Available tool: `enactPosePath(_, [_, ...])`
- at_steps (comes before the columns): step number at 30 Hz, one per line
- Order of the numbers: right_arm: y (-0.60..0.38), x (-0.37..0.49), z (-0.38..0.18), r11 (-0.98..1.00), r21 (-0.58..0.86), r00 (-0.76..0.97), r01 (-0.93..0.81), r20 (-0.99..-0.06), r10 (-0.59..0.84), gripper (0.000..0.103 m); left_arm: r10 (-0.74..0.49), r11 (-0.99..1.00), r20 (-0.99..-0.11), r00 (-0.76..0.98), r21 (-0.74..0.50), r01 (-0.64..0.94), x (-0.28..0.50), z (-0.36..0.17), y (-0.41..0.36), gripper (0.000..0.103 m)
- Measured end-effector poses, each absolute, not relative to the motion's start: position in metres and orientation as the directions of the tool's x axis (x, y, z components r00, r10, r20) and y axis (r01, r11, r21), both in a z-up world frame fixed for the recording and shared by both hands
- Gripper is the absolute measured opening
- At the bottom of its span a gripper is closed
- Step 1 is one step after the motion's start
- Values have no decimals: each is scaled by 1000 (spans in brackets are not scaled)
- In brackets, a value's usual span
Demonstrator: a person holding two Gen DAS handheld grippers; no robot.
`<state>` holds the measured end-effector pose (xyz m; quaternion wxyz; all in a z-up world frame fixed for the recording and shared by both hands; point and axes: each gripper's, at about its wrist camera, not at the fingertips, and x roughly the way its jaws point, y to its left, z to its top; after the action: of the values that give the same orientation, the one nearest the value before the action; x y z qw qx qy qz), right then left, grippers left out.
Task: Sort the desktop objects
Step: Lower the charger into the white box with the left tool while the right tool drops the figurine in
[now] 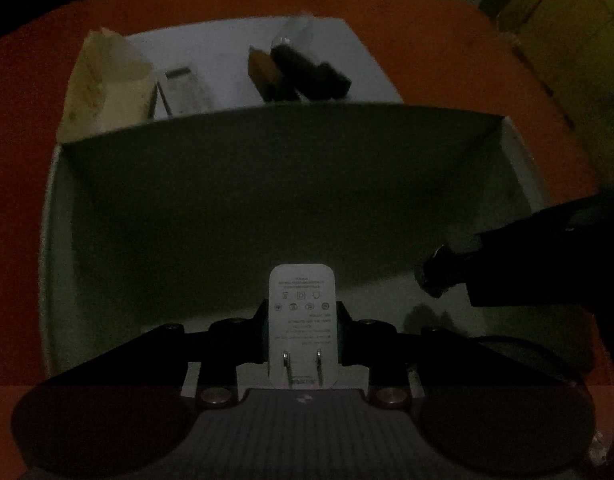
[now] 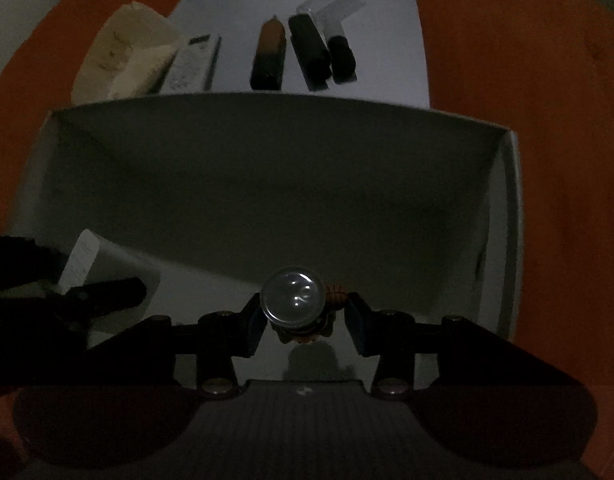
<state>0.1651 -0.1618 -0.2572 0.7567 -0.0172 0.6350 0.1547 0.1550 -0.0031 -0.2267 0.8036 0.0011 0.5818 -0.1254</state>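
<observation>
My left gripper (image 1: 302, 330) is shut on a white plug charger (image 1: 302, 320), prongs toward the camera, held over the open white box (image 1: 267, 184). My right gripper (image 2: 303, 322) hangs over the same box (image 2: 267, 184). Its jaws stand apart around a small toy with a clear dome top (image 2: 293, 296) and an orange figure; the left finger touches the dome, the right finger stands a little off. The right gripper shows in the left wrist view (image 1: 439, 272) at the right. The left gripper and charger (image 2: 83, 258) show at the left of the right wrist view.
Beyond the box, a white sheet (image 2: 387, 40) on the orange table (image 2: 527, 80) holds a cream-coloured lump (image 2: 123, 52), a white remote (image 2: 191, 66), a brown-and-black stick (image 2: 269, 54), two black blocks (image 2: 311, 50) and a clear case (image 2: 335, 4). A yellow carton (image 1: 567, 20) stands far right.
</observation>
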Motion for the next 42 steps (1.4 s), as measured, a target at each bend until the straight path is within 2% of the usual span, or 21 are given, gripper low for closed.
enactPosePath(15, [-155,167,-294,963,113,112,-245,-983,144,46,-144,980,-965,220,-108,169,158,-264,-14,25])
enactPosePath(22, [-155,167,-293,961,107,126,-254,-982,142,46,-124,985,-973,195,-97,144,157,-275,-10,25])
enactPosePath(38, [-143,181,-305,956,97,129,-278,-982,137,46,-108,986,-971,215,-78,146,164,-276,-15,25])
enactPosePath(40, [-143,182,-306,956,99,125,-278,-982,139,47,-109,987,-970,216,-80,142,164,-276,-14,33])
enactPosePath(41, [-142,183,-308,955,102,117,-280,-983,140,50,-112,987,-969,221,-83,136,164,-275,-13,40])
enactPosePath(42, [-142,183,-310,954,103,106,-282,-985,138,53,-114,988,-968,226,-86,131,164,-275,-12,42])
